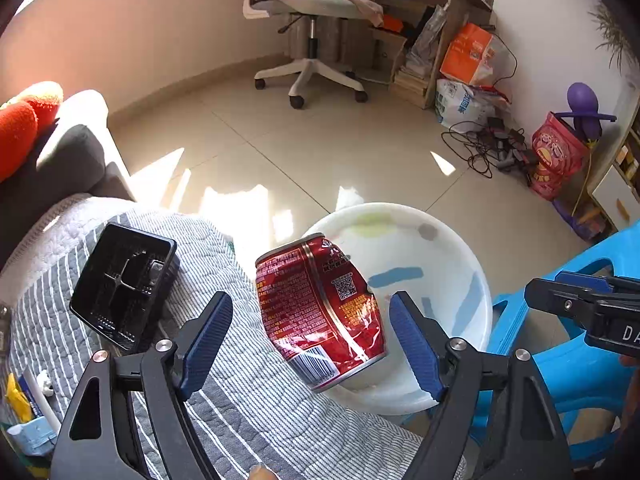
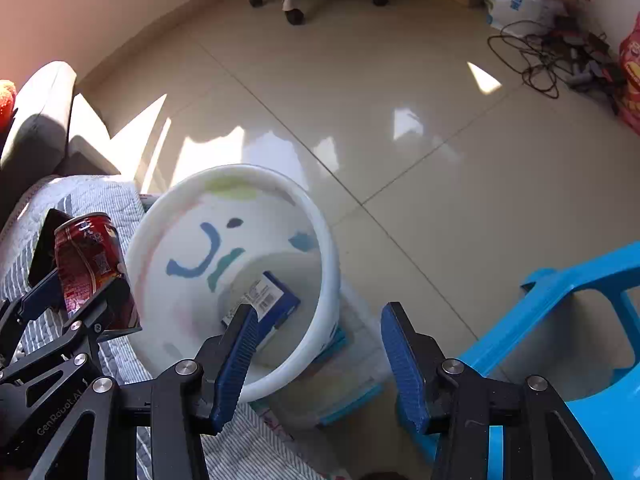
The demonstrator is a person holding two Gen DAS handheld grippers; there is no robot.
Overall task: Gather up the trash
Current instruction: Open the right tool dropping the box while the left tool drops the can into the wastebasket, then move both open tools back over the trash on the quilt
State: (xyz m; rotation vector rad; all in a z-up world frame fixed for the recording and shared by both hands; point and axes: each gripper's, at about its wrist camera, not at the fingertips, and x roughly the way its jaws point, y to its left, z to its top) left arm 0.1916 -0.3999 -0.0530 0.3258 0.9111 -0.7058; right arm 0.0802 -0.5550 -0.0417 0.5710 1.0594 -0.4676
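Between left gripper (image 1: 311, 340) fingers, dented can (image 1: 320, 312)

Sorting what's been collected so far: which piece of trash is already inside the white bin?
The blue box with a barcode label, lying at the bottom of the white bin. The dented red can is still outside, between the left gripper's open fingers by the rim.

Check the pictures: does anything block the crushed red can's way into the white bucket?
Nothing visible does. The crushed red can sits between the left hand-held gripper's open jaws beside the white bucket's open mouth; only a blue box lies inside.
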